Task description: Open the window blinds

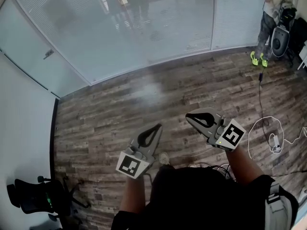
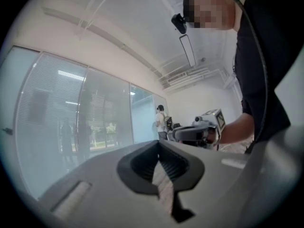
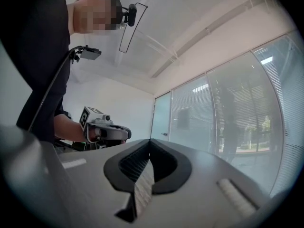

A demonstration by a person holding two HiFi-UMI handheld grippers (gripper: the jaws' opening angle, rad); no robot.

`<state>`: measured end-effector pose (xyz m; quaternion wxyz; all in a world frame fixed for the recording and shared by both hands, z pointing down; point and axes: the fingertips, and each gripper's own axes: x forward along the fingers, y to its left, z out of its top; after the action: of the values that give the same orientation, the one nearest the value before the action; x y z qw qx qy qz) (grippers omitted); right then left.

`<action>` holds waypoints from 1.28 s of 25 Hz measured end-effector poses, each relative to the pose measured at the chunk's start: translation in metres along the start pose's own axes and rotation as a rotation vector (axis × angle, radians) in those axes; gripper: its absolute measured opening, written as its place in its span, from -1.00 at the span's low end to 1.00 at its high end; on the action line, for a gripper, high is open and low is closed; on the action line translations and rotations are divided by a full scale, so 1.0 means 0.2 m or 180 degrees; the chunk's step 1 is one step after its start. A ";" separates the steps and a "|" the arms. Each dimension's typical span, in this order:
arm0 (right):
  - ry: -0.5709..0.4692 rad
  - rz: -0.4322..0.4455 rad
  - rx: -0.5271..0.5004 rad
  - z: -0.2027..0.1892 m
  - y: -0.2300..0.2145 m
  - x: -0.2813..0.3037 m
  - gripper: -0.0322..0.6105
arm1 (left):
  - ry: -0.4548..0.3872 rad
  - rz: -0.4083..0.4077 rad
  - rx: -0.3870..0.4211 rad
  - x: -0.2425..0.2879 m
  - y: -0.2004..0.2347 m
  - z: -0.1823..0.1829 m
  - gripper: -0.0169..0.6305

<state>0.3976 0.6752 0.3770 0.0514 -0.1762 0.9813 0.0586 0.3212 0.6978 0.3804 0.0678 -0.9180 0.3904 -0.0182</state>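
The window blinds (image 1: pixel 120 32) hang with their slats turned flat behind the glass wall across the wood floor from me. They also show as blinds (image 2: pixel 52 113) in the left gripper view and blinds (image 3: pixel 280 89) in the right gripper view. My left gripper (image 1: pixel 158 126) points level toward the glass, well short of it; its jaws meet at the tip with nothing between them. My right gripper (image 1: pixel 188 116) is beside it, also shut and empty, equally far from the glass. Each gripper view shows its own closed jaws, left gripper (image 2: pixel 158 141) and right gripper (image 3: pixel 150 140).
A person (image 1: pixel 271 18) with bright green shoes stands at the far right by some gear. A white cable (image 1: pixel 268 133) loops on the floor to my right. A black office chair (image 1: pixel 33 195) sits at the lower left. A glass door with a handle (image 1: pixel 48 54) is at left.
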 end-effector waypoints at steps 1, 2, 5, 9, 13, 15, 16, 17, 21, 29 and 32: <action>0.0011 0.0014 -0.0003 -0.01 0.00 0.03 -0.88 | 0.0009 0.0006 -0.0001 -0.01 0.02 -0.01 -0.93; 0.0022 0.0026 -0.0005 -0.01 0.00 0.06 -0.88 | 0.0023 0.0018 -0.0006 -0.02 0.04 -0.02 -0.93; 0.0023 0.0050 -0.0017 -0.02 -0.01 0.15 -0.88 | 0.0054 0.0064 -0.0023 -0.05 0.14 -0.04 -0.93; 0.0062 0.0120 -0.0101 -0.05 -0.03 0.34 -0.88 | -0.0007 0.0070 -0.0009 -0.08 0.32 -0.03 -0.93; 0.0080 0.0139 -0.0096 -0.07 -0.07 0.56 -0.88 | -0.0033 0.0053 -0.0011 -0.12 0.53 -0.06 -0.93; 0.0080 0.0127 -0.0088 -0.08 -0.11 0.67 -0.88 | -0.0024 0.0021 -0.0011 -0.13 0.64 -0.08 -0.93; 0.0089 0.0127 -0.0092 -0.08 -0.13 0.73 -0.88 | -0.0021 0.0006 -0.0020 -0.13 0.69 -0.09 -0.93; 0.0099 0.0126 -0.0100 -0.09 -0.14 0.78 -0.88 | -0.0027 -0.0010 -0.0029 -0.14 0.74 -0.09 -0.93; 0.0135 0.0034 -0.0049 -0.12 -0.16 1.02 -0.88 | -0.0063 -0.0073 -0.0014 -0.22 0.97 -0.10 -0.93; 0.0208 0.0080 -0.0071 -0.22 -0.12 1.29 -0.88 | -0.0075 -0.0091 -0.0127 -0.31 1.20 -0.25 -0.93; 0.0295 0.0048 -0.0099 -0.24 -0.14 1.32 -0.88 | -0.0112 -0.0093 -0.0180 -0.32 1.25 -0.26 -0.93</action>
<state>0.1563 0.5537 0.3897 0.0027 -0.1720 0.9829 0.0659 0.0937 0.5665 0.3986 0.0483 -0.9253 0.3760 0.0080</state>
